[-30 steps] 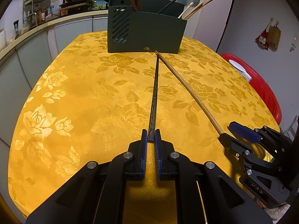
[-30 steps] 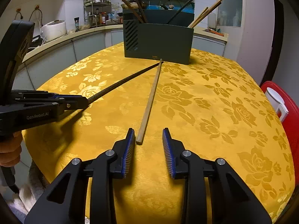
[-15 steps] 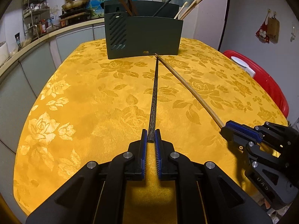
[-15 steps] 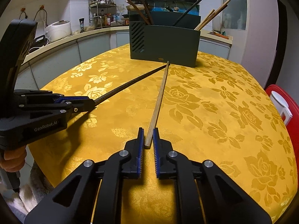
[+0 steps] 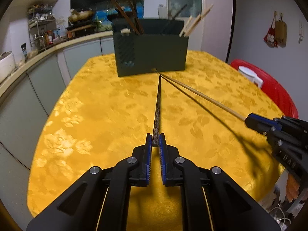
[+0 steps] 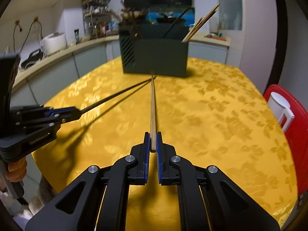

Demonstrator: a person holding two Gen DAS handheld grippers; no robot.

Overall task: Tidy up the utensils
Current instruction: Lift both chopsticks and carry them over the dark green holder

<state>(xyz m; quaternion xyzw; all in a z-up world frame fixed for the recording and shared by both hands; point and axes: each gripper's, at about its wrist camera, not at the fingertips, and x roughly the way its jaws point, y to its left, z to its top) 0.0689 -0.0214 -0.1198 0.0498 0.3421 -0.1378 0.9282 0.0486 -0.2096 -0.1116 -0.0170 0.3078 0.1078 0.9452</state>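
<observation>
Chopsticks are the objects in hand: a dark chopstick (image 5: pixel 157 111) is clamped at its near end in the left gripper (image 5: pixel 155 144), and a pale wooden chopstick (image 6: pixel 152 111) is clamped at its near end in the right gripper (image 6: pixel 153 144). Each gripper is closed tight on its own stick, and each stick runs forward along the fingers. The shadows cast on the yellow tabletop (image 5: pixel 96 115) suggest that both sticks are raised clear of the cloth, at least at the held ends. Their far tips converge just in front of the base of the dark holder (image 5: pixel 152 53), which stands at the far side of the tabletop and already carries several chopsticks leaning out of its top. The step in hand appears to be the carry, after the grasp and before insertion. The next move probably calls for raising both tips above the holder's rim, tilting each stick toward vertical, and lowering it into a compartment; which compartment suits which stick cannot be told from these views. The sticks must be kept from crossing near the tips.
</observation>
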